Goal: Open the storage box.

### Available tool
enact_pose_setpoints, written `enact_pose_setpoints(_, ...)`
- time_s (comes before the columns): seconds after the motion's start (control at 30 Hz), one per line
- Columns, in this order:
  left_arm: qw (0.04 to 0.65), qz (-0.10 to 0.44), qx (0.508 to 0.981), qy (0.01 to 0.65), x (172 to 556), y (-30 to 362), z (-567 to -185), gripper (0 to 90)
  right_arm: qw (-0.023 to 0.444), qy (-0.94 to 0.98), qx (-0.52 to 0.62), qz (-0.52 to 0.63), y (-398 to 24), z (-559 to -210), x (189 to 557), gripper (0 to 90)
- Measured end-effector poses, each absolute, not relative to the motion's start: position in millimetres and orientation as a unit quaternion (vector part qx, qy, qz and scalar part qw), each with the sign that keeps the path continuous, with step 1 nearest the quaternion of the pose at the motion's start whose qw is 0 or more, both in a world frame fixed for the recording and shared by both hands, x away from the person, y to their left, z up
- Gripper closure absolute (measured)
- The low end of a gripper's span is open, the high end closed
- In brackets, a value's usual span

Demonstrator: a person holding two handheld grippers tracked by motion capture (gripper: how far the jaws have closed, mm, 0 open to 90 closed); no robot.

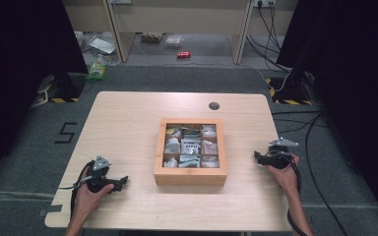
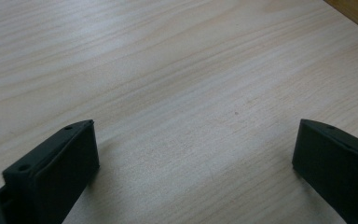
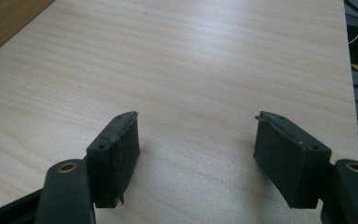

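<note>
Table (image 1: 128, 123) comes first, a big pale wood top with a small dark round hole (image 1: 214, 105) near its far edge. Around it is grey floor (image 1: 29, 142) with black cables (image 1: 320, 147) to the right of the table.

In the middle of the table sits a square wood box (image 1: 190, 151). It has small square parts inside, and each part holds little packets (image 1: 191, 145). What the packets are is too small to tell.

To the left of the box, near the front edge of the table, a hand holds the left gripper (image 1: 118, 181). It points toward the box and is well apart from it. Its jaws are wide apart with nothing between them, just bare table.

To the right of the box, another hand holds the right gripper (image 1: 257, 156). It also points toward the box and is near it, not touching. Its jaws are wide apart too, over bare wood, with nothing in them.
</note>
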State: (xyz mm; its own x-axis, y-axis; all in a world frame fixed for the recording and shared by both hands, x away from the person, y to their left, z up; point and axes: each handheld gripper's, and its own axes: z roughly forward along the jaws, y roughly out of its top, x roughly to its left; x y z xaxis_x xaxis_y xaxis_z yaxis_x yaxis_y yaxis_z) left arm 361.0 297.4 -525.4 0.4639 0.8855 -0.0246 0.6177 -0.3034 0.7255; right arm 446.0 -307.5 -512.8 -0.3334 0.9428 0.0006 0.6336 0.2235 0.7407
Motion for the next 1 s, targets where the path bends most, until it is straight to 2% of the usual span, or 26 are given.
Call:
enact_pose_setpoints(0.37,0.343,0.195,0.784,0.48,361,297,-525,0.0,0.233,0.745,0.532,0.328,-305,-513,446,27.5)
enact_pose_setpoints(0.6,0.344,0.195,0.783,0.48,361,297,-525,0.0,0.215,0.735,0.537,0.353,-297,-512,446,26.7)
enact_pose_setpoints(1.0,0.345,0.194,0.784,0.478,361,298,-525,0.0,0.205,0.739,0.511,0.389,-266,-491,440,26.2)
